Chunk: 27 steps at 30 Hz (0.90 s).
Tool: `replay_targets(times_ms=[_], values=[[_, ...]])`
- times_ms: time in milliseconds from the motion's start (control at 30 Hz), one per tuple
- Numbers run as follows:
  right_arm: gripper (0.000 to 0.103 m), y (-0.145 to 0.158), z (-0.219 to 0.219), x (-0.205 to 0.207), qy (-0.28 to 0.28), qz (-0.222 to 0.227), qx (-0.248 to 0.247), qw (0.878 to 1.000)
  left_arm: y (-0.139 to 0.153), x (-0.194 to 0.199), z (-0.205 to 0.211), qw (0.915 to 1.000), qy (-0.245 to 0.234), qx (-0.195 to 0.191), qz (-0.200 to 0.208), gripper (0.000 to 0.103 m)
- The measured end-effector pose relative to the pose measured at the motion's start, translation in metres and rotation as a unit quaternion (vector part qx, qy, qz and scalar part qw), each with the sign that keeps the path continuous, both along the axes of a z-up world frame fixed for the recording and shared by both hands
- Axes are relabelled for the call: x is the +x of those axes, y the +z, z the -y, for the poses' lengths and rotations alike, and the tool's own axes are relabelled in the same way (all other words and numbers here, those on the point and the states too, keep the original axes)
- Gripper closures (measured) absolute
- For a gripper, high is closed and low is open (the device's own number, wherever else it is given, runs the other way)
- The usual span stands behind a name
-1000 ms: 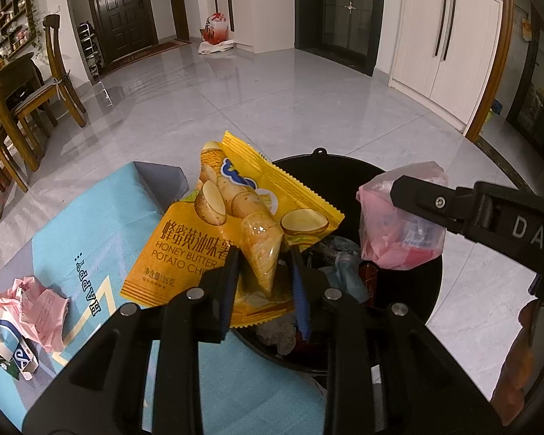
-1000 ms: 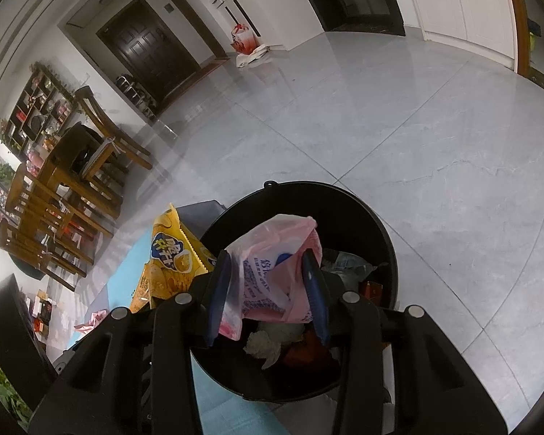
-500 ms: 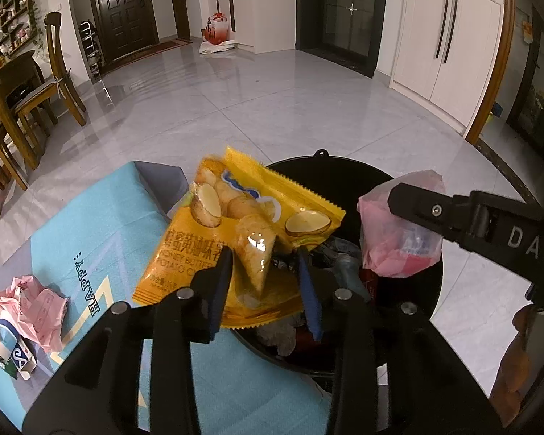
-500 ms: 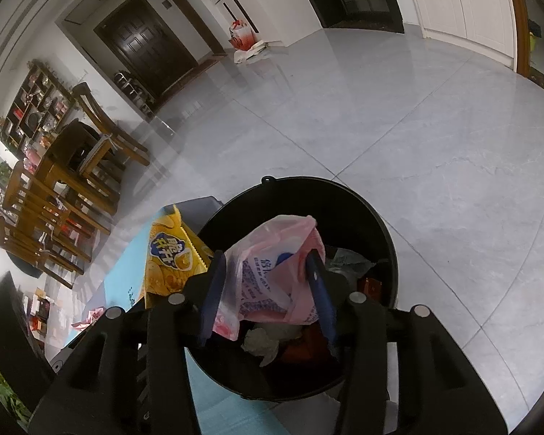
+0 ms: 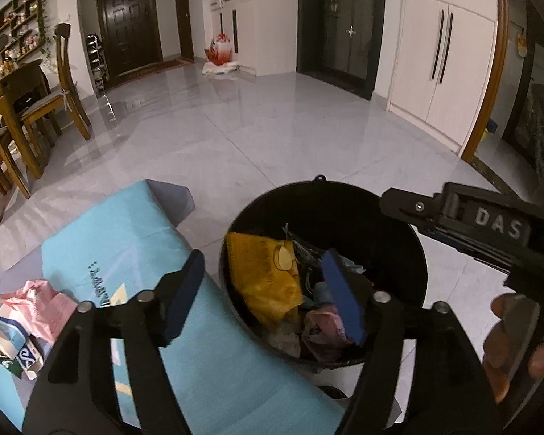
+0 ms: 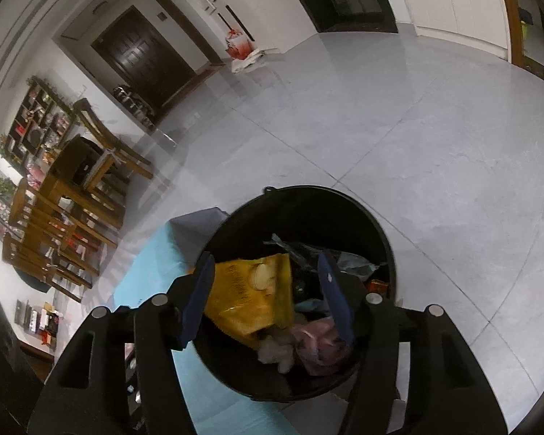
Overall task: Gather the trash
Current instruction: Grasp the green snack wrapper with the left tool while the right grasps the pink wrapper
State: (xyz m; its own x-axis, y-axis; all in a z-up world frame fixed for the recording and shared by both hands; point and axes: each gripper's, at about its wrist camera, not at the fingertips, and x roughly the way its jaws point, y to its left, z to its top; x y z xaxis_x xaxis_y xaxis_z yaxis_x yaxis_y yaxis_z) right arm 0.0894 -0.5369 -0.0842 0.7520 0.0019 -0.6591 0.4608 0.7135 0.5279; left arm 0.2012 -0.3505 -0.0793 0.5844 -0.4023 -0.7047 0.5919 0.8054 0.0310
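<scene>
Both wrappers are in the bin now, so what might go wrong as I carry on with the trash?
The yellow chip bag lies high on the pile in the black bin, so it may slide out if the bin is knocked. Both grippers, left and right, jaws opening and empty, hang close together over the bin and may collide. More trash sits on the blue table.

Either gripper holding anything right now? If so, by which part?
Nothing held. Left gripper and right gripper are both opening and empty; the yellow chip bag and pink bag lie in the black bin.
</scene>
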Motion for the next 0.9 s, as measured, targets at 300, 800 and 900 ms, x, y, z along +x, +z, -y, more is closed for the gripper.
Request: replay_targets(times_ms=[300, 800, 900], values=[[0.037, 0.018, -0.035, 0.009, 0.041, 0.035, -0.009, 0.998, 0.014, -0.012, -0.049, 0.9988, 0.045, 0.002, 0.022, 0.019], [0.031, 0.035, -0.141, 0.052, 0.181, 0.047, -0.057, 0.981, 0.014, -0.008, -0.197, 0.9861, 0.152, -0.054, -0.039, 0.005], [0.031, 0.035, -0.178, 0.061, 0.232, 0.043, -0.081, 0.968, 0.01, -0.006, -0.255, 0.9761, 0.197, -0.073, -0.055, 0.005]])
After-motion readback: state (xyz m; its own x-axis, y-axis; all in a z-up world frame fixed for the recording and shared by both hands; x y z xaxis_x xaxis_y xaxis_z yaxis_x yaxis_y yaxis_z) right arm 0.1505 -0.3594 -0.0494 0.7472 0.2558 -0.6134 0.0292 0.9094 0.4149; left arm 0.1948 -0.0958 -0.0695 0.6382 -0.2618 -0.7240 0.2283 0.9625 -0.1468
